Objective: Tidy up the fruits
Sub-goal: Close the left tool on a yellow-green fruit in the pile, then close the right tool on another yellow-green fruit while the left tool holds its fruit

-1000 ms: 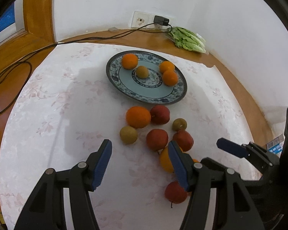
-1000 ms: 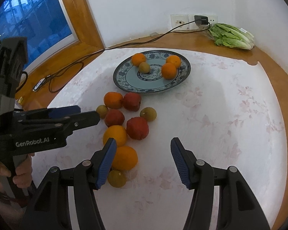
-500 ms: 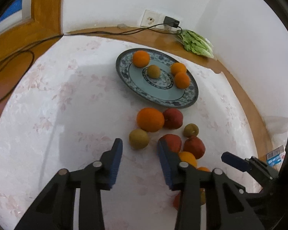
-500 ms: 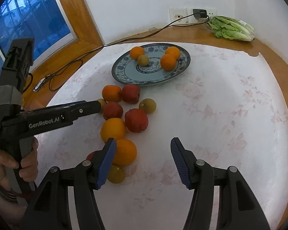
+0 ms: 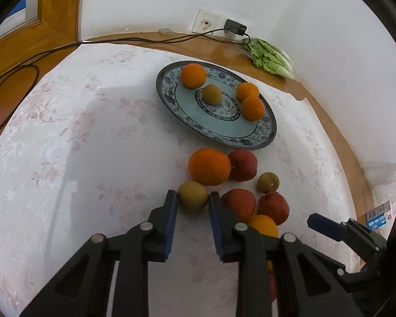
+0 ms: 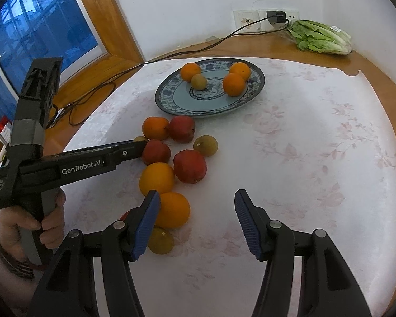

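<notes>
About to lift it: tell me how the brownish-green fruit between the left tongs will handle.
The brownish-green fruit is round, so it may roll if released. It looks firm and smooth and might slip between the left tongs. Being small, it is probably light.

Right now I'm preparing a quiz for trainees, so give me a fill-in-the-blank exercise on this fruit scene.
1. The blue-patterned plate holds ___ pieces of fruit.
2. The left gripper has its jaws on either side of a small ___ fruit.
3. The right gripper has its jaws ___.
4. The lettuce lies near the wall ___.

Missing words: four; brownish-green; open; socket
</notes>
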{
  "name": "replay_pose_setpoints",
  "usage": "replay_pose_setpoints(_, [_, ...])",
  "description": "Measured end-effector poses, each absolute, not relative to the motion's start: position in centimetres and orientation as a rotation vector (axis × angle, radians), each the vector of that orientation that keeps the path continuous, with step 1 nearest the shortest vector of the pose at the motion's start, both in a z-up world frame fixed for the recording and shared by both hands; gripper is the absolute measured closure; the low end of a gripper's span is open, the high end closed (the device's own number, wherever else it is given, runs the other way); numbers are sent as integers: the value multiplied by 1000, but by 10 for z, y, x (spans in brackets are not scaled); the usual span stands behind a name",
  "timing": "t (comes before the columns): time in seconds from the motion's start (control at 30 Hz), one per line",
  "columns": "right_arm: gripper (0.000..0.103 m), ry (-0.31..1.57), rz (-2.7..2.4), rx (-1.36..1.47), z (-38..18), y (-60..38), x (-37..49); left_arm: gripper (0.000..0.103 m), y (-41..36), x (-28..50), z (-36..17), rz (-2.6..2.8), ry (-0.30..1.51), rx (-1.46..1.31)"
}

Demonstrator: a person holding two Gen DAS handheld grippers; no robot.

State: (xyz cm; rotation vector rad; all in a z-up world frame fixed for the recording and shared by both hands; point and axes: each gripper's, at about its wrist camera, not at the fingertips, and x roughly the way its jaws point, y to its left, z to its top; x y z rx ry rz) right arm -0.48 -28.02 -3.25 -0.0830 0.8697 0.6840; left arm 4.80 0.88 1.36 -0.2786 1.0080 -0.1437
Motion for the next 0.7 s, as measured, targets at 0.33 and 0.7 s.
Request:
replay_pose_setpoints(0.33, [43,876,692,-43,-30,-271,10,78,22,37,22,-116,989,-284])
replay_pose_setpoints(0.7, [51,894,703,-6,-33,-261,23,78,30,36,18,-106,990,-307])
